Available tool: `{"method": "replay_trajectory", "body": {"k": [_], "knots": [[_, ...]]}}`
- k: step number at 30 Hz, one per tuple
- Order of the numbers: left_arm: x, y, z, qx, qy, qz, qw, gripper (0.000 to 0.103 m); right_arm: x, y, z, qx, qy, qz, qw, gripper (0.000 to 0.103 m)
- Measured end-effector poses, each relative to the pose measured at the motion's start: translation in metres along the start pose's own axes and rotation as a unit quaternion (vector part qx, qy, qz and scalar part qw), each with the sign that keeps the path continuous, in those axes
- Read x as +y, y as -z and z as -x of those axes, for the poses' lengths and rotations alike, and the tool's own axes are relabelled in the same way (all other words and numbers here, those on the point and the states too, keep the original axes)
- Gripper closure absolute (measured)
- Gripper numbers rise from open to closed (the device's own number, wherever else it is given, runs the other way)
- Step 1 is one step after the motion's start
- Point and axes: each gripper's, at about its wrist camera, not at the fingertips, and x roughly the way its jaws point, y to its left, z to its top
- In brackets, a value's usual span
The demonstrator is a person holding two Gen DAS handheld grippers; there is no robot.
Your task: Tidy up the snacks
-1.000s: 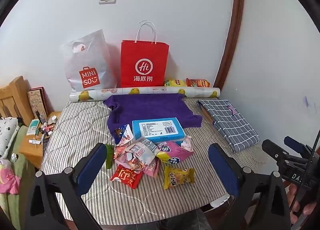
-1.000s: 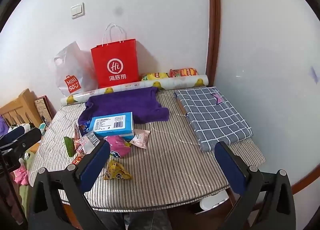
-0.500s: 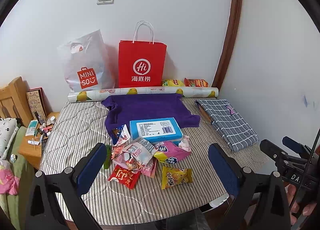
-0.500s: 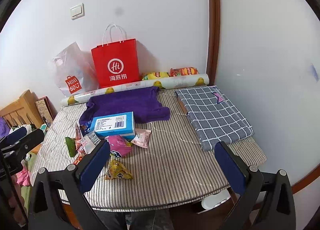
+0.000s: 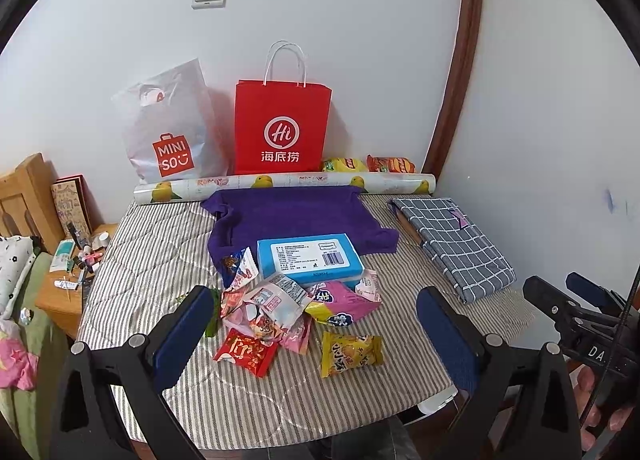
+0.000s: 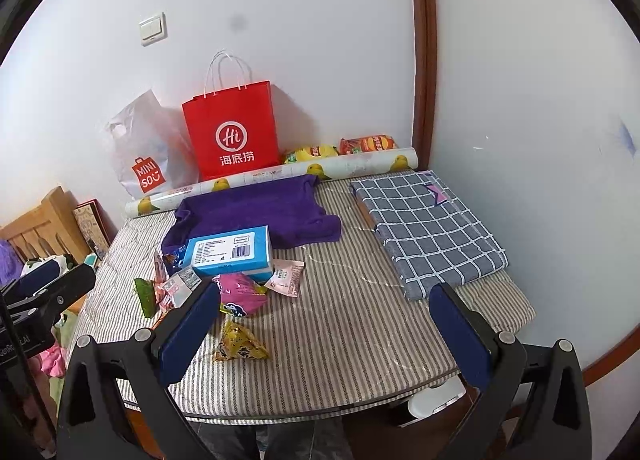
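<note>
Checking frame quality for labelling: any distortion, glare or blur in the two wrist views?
Left wrist: strong fisheye bend in the door trim, dark vignette corners, snack pile sharp, no glare. Right wrist: same barrel bend, red bag casts a soft shadow on the wall, left gripper soft at the frame edge.

a loose heap of snack packets lies flat on the striped tabletop. a yellow packet sits at its 5 o'clock, a red packet at 7 o'clock.
</note>
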Motion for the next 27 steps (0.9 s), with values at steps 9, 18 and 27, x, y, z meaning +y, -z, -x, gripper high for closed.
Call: {"method": "replay_trajectory", "body": {"k": [9, 18, 27], "knots": [[-0.0011, 0.0013, -0.0006, 0.000, 0.001, 0.001, 1.0000, 0.001, -0.0001, 0.0008, -0.0002, -0.001, -0.003, -0.004, 1.000, 0.001], [-0.0016, 0.0024, -0.0012, 0.000, 0.001, 0.001, 1.0000, 0.001, 0.0009, 0.0031, 0.0007, -0.002, -0.005, -0.005, 1.000, 0.001], [-0.0031, 0.0030, -0.0016, -0.002, -0.002, 0.000, 1.0000, 0.001, 0.0000, 0.0044, 0.0009, -0.002, -0.006, -0.008, 1.000, 0.001]]}}
